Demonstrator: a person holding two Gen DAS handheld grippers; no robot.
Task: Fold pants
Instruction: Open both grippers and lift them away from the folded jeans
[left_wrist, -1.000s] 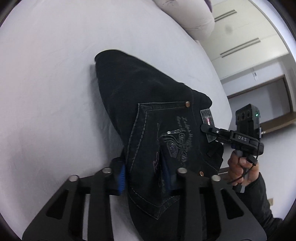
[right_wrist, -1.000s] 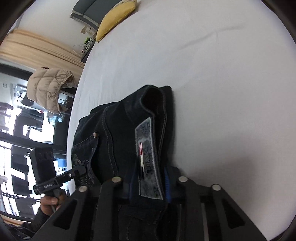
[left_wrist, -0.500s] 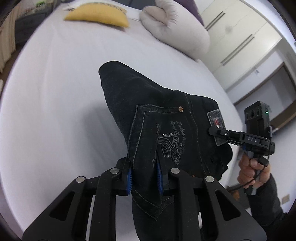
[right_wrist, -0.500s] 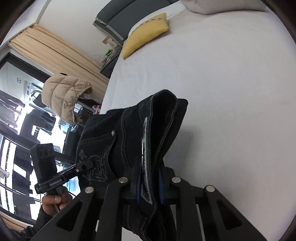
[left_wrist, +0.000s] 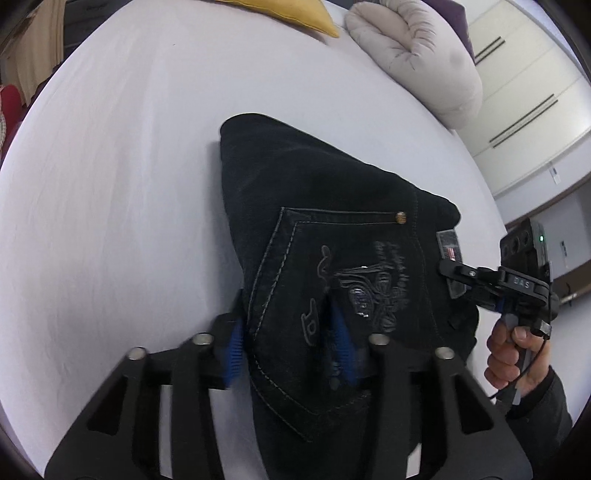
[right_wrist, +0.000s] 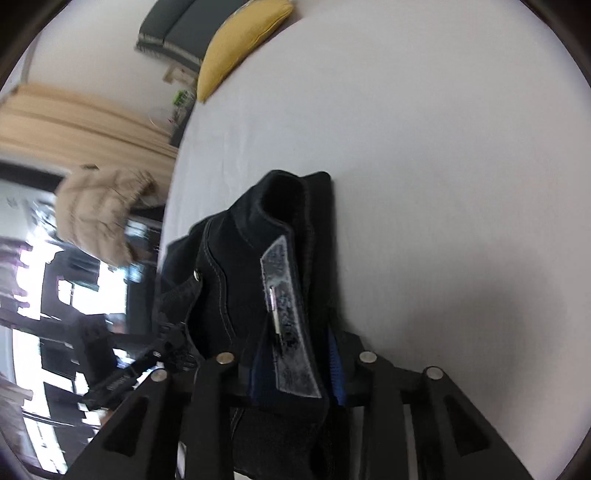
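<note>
The dark denim pants (left_wrist: 317, 221) lie folded on the white bed (left_wrist: 110, 184), back pocket with embroidery facing up. My left gripper (left_wrist: 291, 339) has its blue pads on either side of the pocket fabric, shut on the pants. My right gripper (right_wrist: 295, 358) is shut on the waistband with its grey leather patch (right_wrist: 284, 306). In the left wrist view the right gripper (left_wrist: 454, 273) grips the waistband edge at the right. The left gripper shows blurred in the right wrist view (right_wrist: 147, 362).
A yellow cushion (left_wrist: 288, 14) and a beige rolled duvet (left_wrist: 417, 59) lie at the head of the bed. A beige padded jacket (right_wrist: 99, 210) hangs beyond the bed's left edge. White wardrobe doors (left_wrist: 524, 85) stand on the right.
Both grippers lifted the pants' waist end up and then lowered it back toward the bed. The jaws of both stand wider apart around the cloth than half a second ago.
</note>
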